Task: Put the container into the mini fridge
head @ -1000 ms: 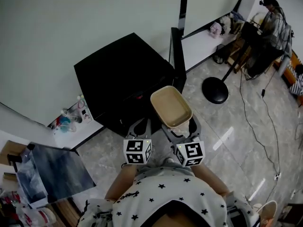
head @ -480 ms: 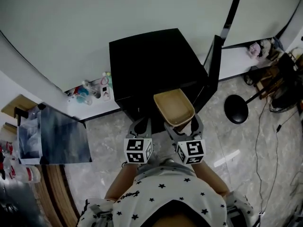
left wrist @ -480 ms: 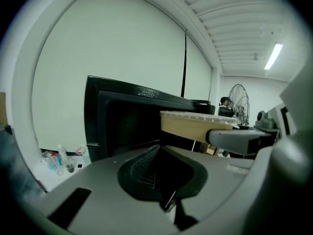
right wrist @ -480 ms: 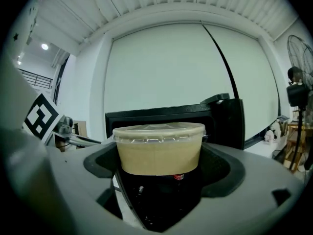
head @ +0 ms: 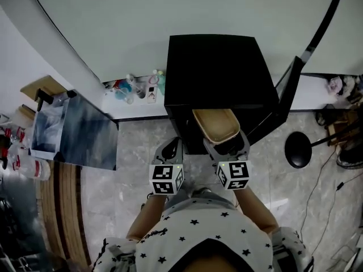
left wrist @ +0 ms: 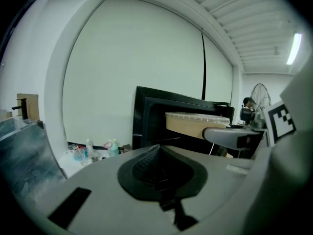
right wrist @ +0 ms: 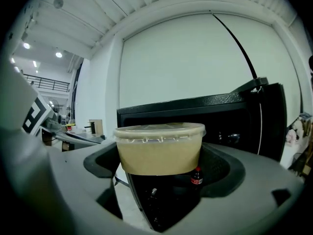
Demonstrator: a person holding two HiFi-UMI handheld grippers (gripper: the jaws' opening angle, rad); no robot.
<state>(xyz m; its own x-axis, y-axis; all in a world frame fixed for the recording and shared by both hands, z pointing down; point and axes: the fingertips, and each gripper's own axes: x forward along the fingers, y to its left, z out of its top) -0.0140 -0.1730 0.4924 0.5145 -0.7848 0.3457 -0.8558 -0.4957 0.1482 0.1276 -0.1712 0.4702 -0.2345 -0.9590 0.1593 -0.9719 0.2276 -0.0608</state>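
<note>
two grippers, one per hand, each with one marker cube. the right gripper [head: 227,146] [right wrist: 161,173] has its jaws spread wide and pressed against the sides of the one container [head: 215,124] [right wrist: 160,148]. the left gripper [head: 169,149] [left wrist: 157,153] has its jaws drawn together with nothing between them. it is level with the right one and just beside it. the two marker cubes [head: 166,178] sit nearest the person, above a star-print shirt [head: 198,231].

the container is a round-cornered tub, tan and matt, wider at the rim than at the base. a single clear lid [right wrist: 159,129] with a ribbed edge is snapped on. it is held upright and level, off the floor, at the open front of the mini fridge [head: 218,72] [right wrist: 195,106]. in the head view its far edge overlaps the fridge's front edge; how far inside it reaches cannot be told.

one mini fridge: a black box with a flat top, standing against the wall. its one door [head: 286,98] [right wrist: 266,116] is swung open to the right. in the right gripper view, one small dark bottle [right wrist: 196,176] with a red label stands inside.

left of the fridge, a low white ledge [head: 127,103] along the wall carries a cluster of small bottles [head: 136,86], too small to count. right of the door, one black round-based stand [head: 298,150] rests on the grey marbled floor [head: 136,146].
</note>
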